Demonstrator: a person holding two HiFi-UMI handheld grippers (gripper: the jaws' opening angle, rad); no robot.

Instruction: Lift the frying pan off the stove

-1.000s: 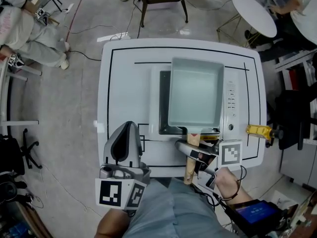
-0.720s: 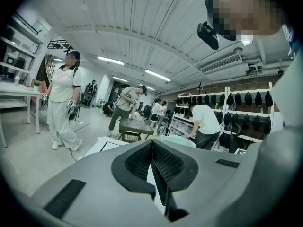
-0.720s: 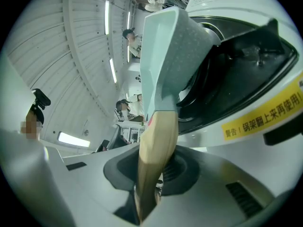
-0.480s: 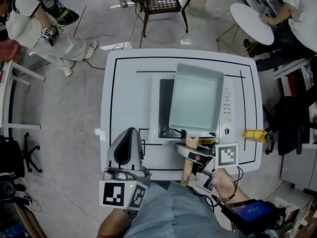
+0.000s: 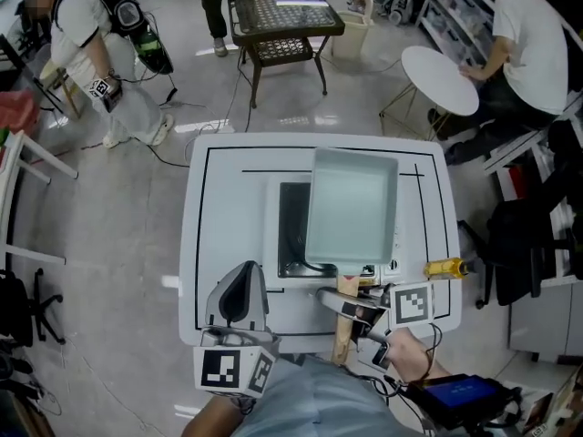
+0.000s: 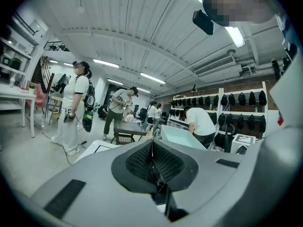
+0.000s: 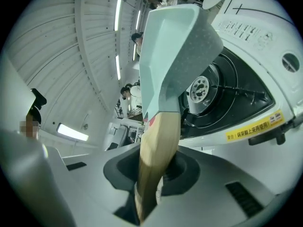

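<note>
R gripper [image 5: 346,304] is clamped narrow on the wooden handle [image 5: 342,337] of the frying pan [image 5: 351,206]. In the right gripper view the handle [image 7: 156,145] fills the gap between the jaws and hides most of both pads; its near end is cut off below the gripper [image 7: 150,176]. The pan [image 7: 170,56], pale teal and rectangular, hangs tilted over the stove [image 7: 255,41], apart from the burner [image 7: 202,90]. From the head view it covers most of the stove [image 5: 273,230]; only a dark strip at the stove's left shows, so the gap can't be judged there. L gripper [image 5: 241,279] sits over the near edge of the white table [image 5: 196,244], jaws together w/ nothing between them, per the left gripper view [image 6: 152,162]; its body blocks nearly all of the table there. A small yellow thing [image 5: 444,267] lies at the table's right edge, too small to identify.
</note>
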